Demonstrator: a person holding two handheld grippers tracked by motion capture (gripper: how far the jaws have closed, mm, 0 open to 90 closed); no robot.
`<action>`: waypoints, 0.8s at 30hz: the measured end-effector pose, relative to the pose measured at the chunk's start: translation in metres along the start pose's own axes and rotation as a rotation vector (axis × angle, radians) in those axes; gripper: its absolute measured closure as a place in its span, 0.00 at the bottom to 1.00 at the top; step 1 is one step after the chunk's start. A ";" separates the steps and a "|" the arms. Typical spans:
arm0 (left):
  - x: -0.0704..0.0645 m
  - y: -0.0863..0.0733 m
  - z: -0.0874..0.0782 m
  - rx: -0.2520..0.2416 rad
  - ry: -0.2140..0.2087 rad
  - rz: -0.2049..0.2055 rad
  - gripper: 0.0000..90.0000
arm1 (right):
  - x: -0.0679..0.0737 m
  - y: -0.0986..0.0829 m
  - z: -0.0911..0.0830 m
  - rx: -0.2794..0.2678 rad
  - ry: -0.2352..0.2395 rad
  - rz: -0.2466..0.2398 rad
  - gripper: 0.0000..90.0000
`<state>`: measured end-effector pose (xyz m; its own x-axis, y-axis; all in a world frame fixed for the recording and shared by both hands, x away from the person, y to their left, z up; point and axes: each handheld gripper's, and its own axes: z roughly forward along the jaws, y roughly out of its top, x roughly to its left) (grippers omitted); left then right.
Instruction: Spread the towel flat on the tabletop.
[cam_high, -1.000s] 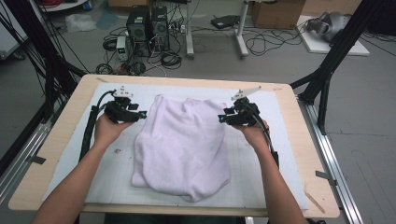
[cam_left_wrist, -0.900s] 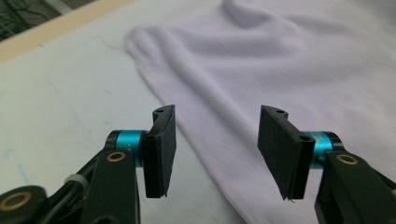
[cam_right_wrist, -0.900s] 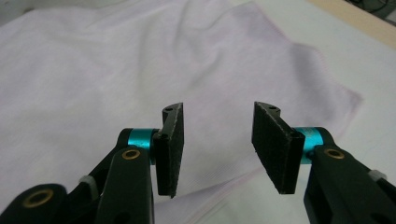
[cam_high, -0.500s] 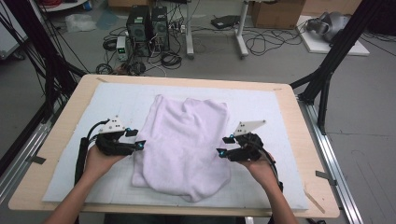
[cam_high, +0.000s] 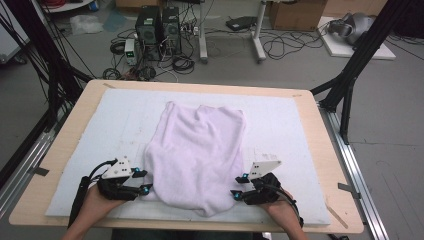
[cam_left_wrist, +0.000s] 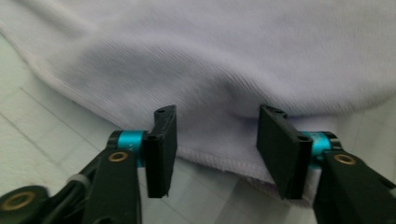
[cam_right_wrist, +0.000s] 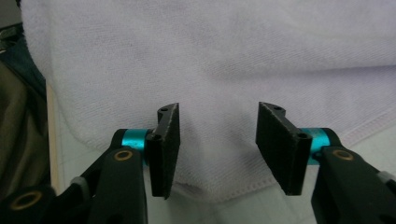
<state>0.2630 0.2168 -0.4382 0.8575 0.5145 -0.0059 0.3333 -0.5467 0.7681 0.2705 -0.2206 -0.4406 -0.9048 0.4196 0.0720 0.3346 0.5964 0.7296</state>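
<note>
Lilac towel lies flat on my counter.
My left tongs and right tongs are spread wide at its near hem, pinching nothing.

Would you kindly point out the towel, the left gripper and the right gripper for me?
towel (cam_high: 200, 150), high view, middle of the cloth.
left gripper (cam_high: 141, 181), high view, between its fingertips, at the towel's near left edge.
right gripper (cam_high: 239, 185), high view, between its fingertips, at the towel's near right edge.
</note>
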 end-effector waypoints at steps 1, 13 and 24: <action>0.000 0.001 0.002 0.006 -0.015 0.001 0.59 | 0.001 0.000 0.003 0.016 0.005 -0.001 0.60; -0.005 0.008 0.009 0.012 -0.016 0.036 0.98 | 0.000 0.008 0.004 0.041 -0.014 -0.044 0.98; 0.021 0.027 -0.007 -0.090 0.076 -0.033 0.98 | -0.024 0.028 -0.023 -0.039 -0.075 -0.034 0.98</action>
<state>0.2867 0.2176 -0.4131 0.8129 0.5822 0.0136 0.3219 -0.4687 0.8226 0.2954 -0.2296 -0.4059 -0.8927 0.4506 -0.0033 0.2923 0.5847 0.7568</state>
